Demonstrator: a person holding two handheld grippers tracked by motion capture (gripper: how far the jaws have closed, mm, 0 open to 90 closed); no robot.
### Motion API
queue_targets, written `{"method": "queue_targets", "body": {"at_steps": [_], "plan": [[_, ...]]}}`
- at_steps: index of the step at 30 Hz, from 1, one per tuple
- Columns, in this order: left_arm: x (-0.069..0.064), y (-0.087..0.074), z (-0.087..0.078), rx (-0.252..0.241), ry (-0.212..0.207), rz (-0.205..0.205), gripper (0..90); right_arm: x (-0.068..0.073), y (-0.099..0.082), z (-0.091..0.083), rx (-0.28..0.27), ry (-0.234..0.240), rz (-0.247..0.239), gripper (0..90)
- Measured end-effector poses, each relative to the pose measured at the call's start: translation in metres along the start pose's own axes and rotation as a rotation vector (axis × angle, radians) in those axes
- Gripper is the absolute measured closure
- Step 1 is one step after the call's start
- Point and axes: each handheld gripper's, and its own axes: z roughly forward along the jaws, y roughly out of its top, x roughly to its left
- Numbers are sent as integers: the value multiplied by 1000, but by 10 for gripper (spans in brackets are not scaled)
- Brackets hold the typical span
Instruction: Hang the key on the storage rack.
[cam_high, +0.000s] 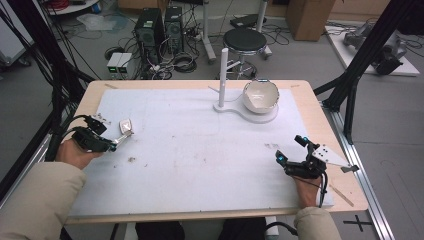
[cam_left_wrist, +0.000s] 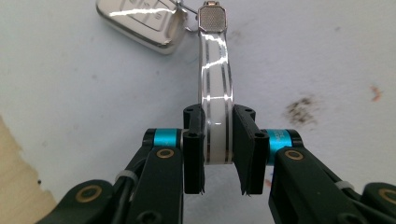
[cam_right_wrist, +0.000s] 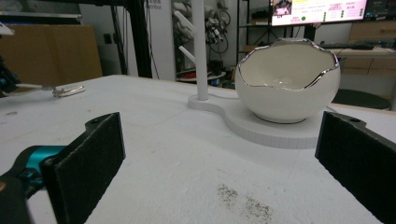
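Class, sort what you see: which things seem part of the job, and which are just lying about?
Likely in the job:
left tool
silver key fob with metal strap
white egg-shaped bowl
white peg stand

Lying about:
black round stool
black computer towers

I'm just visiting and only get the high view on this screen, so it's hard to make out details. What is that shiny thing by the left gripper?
Observer: It's a silver key fob joined to a metal strap. The left gripper has its jaws closed on the strap.
Operator: Is the right one holding anything?
Observer: No. The right gripper has its jaws wide apart, with bare table between them.
Operator: And that white bowl, is it plain?
Observer: The bowl has a jagged, eggshell-like rim edged in silver, and it looks empty.
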Motion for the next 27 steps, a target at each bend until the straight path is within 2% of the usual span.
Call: {"method": "queue_targets", "body": {"at_steps": [3, 5, 7, 9, 11, 12, 15, 17, 19, 20, 22, 24, 27], "plan": [[-4, 4, -7, -43, -33, 42, 747, 1, 2, 1, 19, 20, 14, 5], [-10, 8, -11, -95, -61, 100, 747, 2, 7, 3, 27, 36, -4, 5], [-16, 12, -14, -121, -77, 157, 747, 3, 9, 5, 29, 45, -12, 5], [-21, 15, -16, -150, -95, 196, 747, 4, 14, 7, 31, 58, -15, 5], [-26, 18, -17, -172, -117, 209, 747, 6, 24, 10, 36, 87, -9, 5], [-30, 21, -18, -184, -130, 227, 747, 7, 29, 12, 30, 100, -27, 5], [-37, 25, -19, -215, -167, 258, 747, 10, 37, 15, 33, 125, -37, 5], [-42, 27, -20, -240, -184, 266, 746, 15, 51, 20, 35, 168, -56, 5], [-47, 30, -21, -269, -212, 271, 746, 16, 55, 22, 40, 179, -62, 5], [-49, 32, -22, -288, -230, 271, 745, 19, 65, 27, 47, 206, -69, 6], [-52, 36, -24, -312, -266, 269, 746, 19, 69, 29, 51, 214, -76, 6], [-58, 41, -25, -343, -293, 276, 745, 23, 80, 35, 54, 243, -87, 6], [-67, 53, -27, -347, -329, 312, 745, 30, 96, 46, 73, 294, -107, 6]]}}
